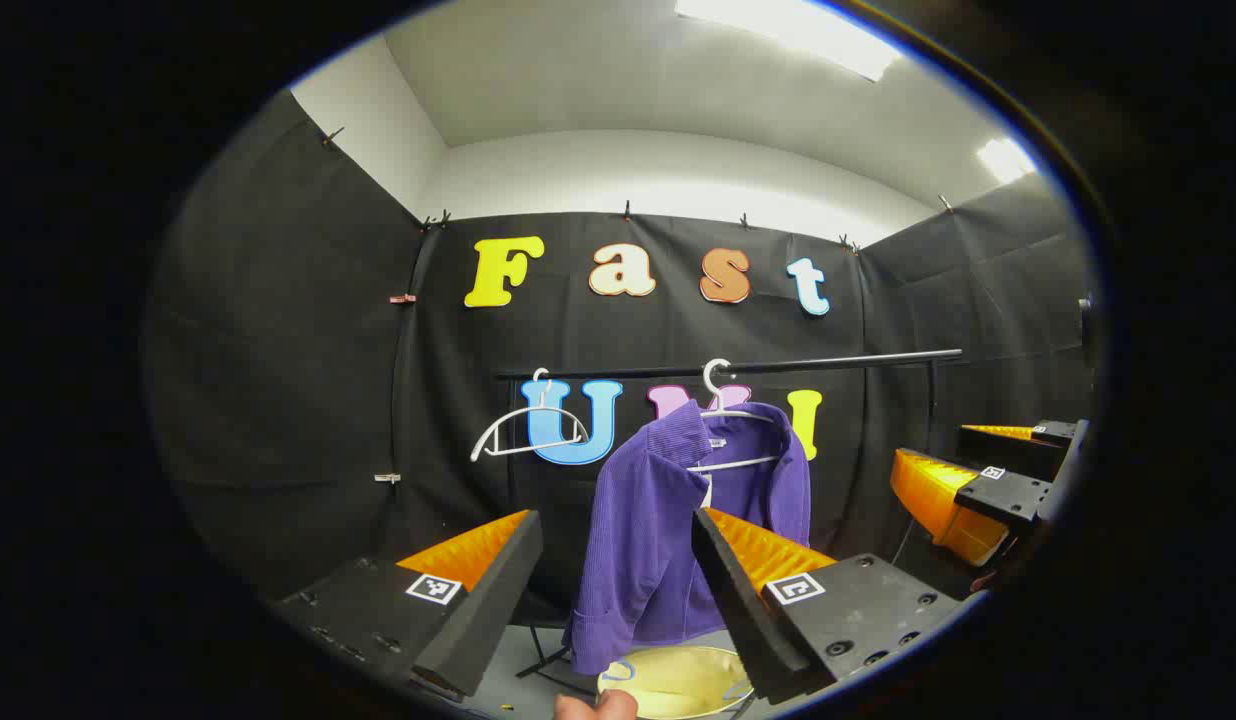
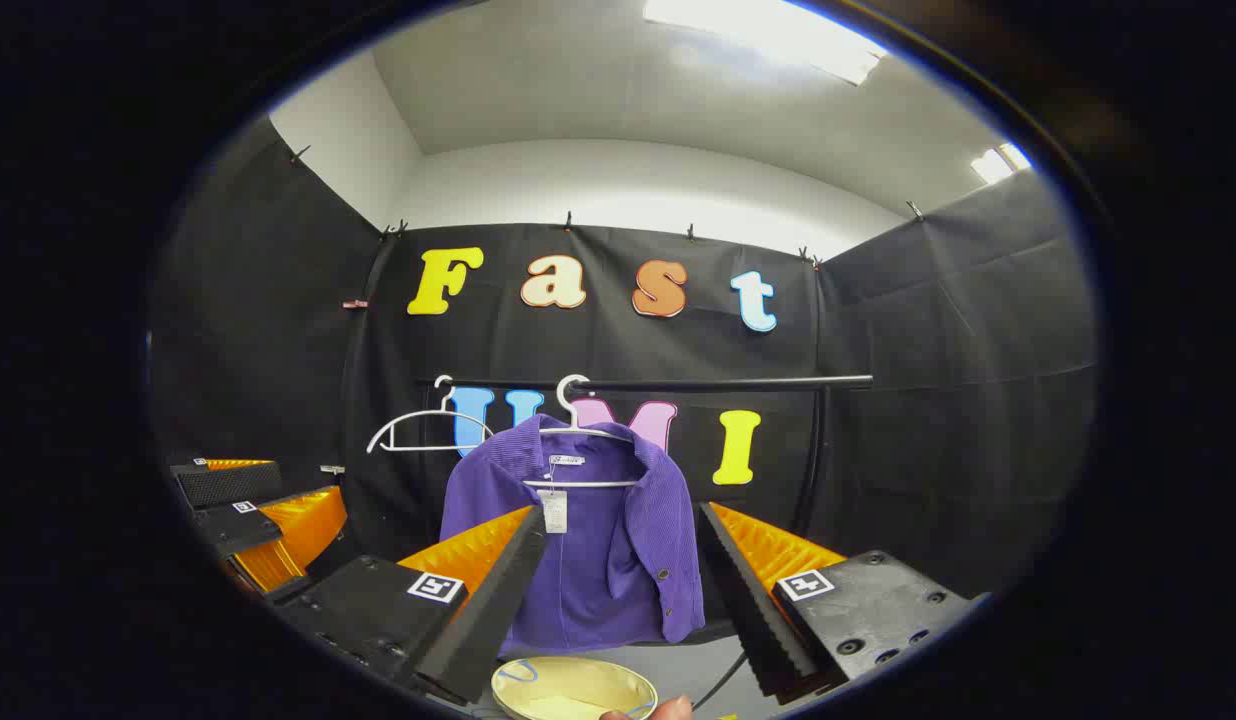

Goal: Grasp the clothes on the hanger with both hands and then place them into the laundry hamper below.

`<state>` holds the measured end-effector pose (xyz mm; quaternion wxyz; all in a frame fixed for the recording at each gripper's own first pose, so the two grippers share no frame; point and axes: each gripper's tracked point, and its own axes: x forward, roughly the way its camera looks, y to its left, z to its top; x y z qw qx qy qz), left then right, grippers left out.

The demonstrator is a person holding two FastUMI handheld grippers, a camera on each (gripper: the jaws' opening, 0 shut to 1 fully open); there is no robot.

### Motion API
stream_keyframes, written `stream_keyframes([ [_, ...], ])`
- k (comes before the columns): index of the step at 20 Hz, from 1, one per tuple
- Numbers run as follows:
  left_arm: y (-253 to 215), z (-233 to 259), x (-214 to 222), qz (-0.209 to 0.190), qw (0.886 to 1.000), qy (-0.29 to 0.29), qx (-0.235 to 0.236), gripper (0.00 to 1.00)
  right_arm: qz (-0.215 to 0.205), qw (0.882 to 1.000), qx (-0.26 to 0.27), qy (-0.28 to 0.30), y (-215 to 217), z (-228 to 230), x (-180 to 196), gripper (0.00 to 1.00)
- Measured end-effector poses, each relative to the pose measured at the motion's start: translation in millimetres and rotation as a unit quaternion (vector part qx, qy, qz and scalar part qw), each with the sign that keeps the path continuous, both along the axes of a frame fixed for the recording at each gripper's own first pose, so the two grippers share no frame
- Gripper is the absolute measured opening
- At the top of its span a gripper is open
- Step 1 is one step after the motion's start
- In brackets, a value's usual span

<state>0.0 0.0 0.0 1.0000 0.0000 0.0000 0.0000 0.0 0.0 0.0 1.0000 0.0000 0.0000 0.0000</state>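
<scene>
A purple corduroy shirt [image 1: 678,510] [image 2: 603,540] hangs on a white hanger [image 1: 723,420] [image 2: 583,430] from a black rail [image 1: 738,367] [image 2: 678,384]. A pale yellow hamper [image 1: 673,680] [image 2: 573,688] sits on the floor beneath it. In the left gripper view my left gripper [image 1: 618,560] stands open, short of the shirt, with nothing between its fingers. My right gripper [image 2: 618,555] is open too and frames the shirt from a distance in the right gripper view. The right gripper [image 1: 988,470] also appears at the far right of the left gripper view, and the left gripper [image 2: 248,510] at the far left of the right gripper view.
A second, bare white hanger [image 1: 528,430] [image 2: 428,430] hangs left of the shirt on the same rail. The rail's upright post [image 2: 813,460] stands at the right. Black cloth walls close the booth on three sides. A fingertip [image 1: 593,705] shows at the bottom edge.
</scene>
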Motion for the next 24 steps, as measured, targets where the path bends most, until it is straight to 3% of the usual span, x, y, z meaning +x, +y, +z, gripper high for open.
stream_keyframes([
  [16, -2.3, -2.1, 0.7, -0.023, 1.000, 0.007, -0.003, 0.95, -0.013, 1.000, -0.002, 0.007, 5.6, -9.2, 3.1, 0.98],
  [24, -33.7, -6.5, 52.3, -0.060, 0.998, -0.002, -0.003, 0.95, -0.042, 0.999, -0.030, 0.000, -23.4, -7.1, 28.9, 0.98],
])
